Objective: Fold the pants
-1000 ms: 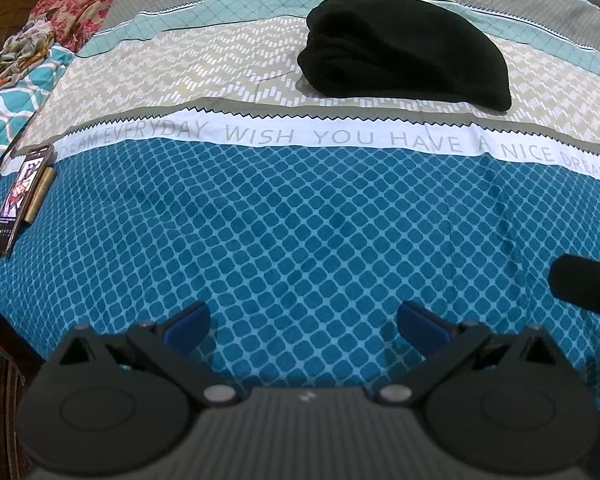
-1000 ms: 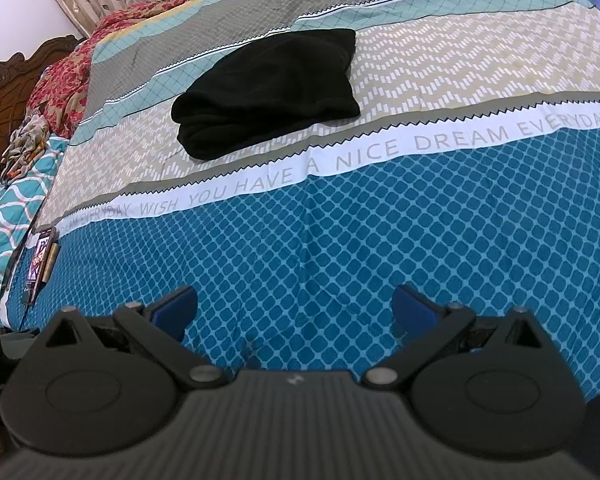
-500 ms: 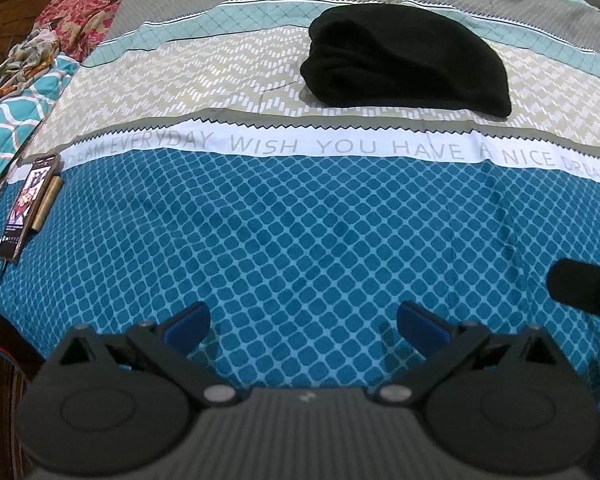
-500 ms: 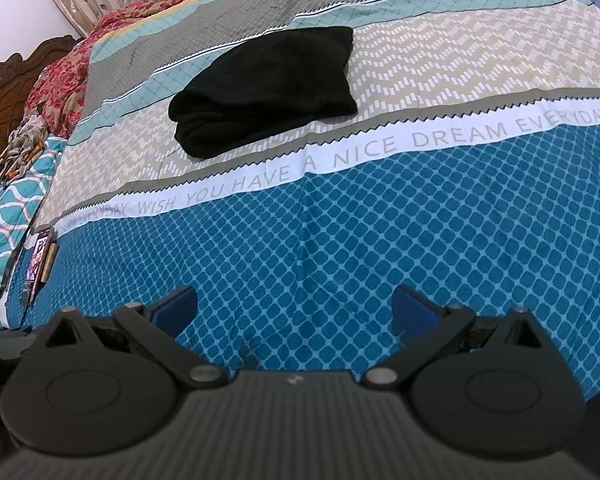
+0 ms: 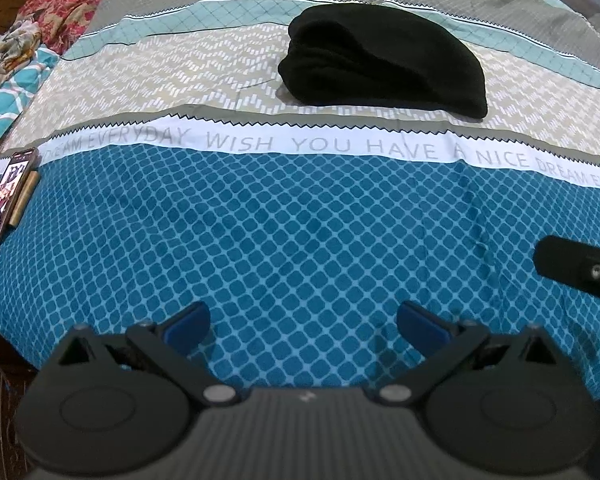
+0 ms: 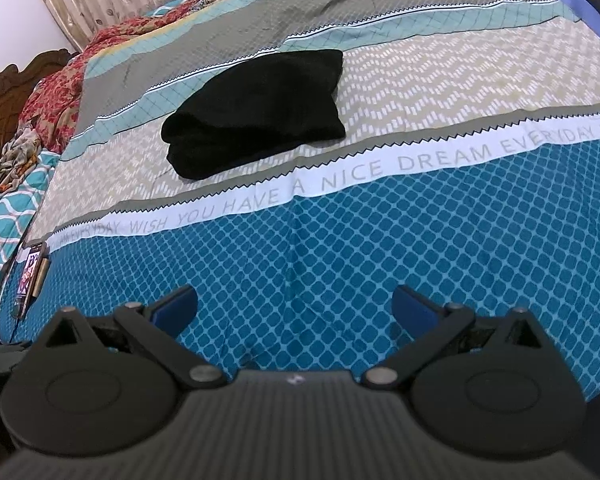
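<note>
On the beige zigzag band of the bed (image 5: 180,80), my black fleecy pants (image 5: 380,64) lie folded into a soft rounded bundle, well apart from both tools. My left hand-held gripper (image 5: 303,322) and right hand-held gripper (image 6: 295,305) hover over the blue diamond-print sheet, blue pads spread apart, empty. Against a second ago, little differs: the bundle sits slightly lower in view.

A big bed (image 5: 300,240) fills both views, covered by a sheet with blue squares, a white strip with words, and tan and grey stripes. Black folded pants (image 5: 380,64) (image 6: 256,112) lie on the tan stripe, far ahead of the fingers. A phone (image 5: 6,200) (image 6: 30,276) lies flat at the bed's edge, far off to the left of the fingers.
</note>
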Demonstrator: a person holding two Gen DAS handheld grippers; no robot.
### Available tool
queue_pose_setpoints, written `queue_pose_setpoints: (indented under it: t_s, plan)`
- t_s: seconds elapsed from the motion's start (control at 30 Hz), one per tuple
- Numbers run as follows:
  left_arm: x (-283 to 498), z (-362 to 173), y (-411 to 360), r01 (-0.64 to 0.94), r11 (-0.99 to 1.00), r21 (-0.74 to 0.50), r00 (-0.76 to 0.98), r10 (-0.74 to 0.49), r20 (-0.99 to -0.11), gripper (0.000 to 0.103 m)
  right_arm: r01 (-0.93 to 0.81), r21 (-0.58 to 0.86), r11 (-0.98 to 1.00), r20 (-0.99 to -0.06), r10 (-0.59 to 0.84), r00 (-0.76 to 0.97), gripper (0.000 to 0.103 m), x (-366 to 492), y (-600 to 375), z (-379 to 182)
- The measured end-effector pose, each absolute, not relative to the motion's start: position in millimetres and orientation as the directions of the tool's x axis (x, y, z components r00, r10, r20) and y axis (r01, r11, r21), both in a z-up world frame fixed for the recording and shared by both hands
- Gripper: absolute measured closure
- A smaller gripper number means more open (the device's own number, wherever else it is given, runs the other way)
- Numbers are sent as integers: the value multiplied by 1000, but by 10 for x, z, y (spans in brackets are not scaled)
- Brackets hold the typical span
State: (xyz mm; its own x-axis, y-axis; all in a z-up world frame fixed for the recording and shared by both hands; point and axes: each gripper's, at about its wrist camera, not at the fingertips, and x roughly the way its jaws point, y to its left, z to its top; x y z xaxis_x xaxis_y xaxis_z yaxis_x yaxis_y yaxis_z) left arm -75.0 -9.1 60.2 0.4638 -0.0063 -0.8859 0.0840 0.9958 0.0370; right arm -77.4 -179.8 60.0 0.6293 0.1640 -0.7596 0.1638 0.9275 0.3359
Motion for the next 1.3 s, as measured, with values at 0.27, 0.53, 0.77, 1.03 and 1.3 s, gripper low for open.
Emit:
queue_pose_setpoints:
  t_s: [0.27,0.53,0.77,1.03,1.3]
  plan:
    - [-749,589,-86,78,996,41,457,1,-889,0,165,332,929,-753,156,639,0,-787,-1776,629]
    - [-746,584,-91,82,996,35,451,-5,-893,0,166,333,928,-751,154,642,0,-784,-1780,636]
    - [-742,572,-90,83,996,34,447,-7,-894,0,167,333,928,-751,154,642,0,-784,-1781,635]
    - [-743,560,-108,97,995,28,444,-19,-896,0,167,335,927,-751,156,642,0,-767,-1797,623]
    - [-735,552,-101,100,995,25,439,-22,-898,0,164,338,927,-751,161,641,0,-762,-1793,614]
